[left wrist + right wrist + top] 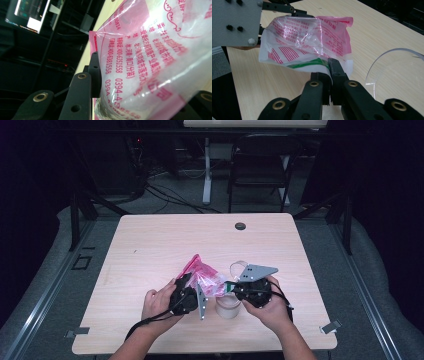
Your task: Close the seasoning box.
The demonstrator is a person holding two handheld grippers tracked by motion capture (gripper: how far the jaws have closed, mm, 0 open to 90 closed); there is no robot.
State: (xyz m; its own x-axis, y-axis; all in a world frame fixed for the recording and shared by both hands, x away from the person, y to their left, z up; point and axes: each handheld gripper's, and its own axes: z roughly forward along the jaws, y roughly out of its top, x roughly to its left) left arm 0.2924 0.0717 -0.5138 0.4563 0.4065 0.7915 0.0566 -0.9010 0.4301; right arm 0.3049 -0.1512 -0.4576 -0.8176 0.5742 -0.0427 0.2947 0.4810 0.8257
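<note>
Clearly your left tongs (196, 292) and right tongs (231, 286) are both clamped on the pink printed plastic bag (206, 276), stretched between them; thin, soft and slippery, so grip the sealed edges firmly.

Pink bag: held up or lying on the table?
Held up: both tongs, left and right, pinch the pink bag above the table.

Pink bag (155, 57) print: "400-6351558", "0394-".
</note>
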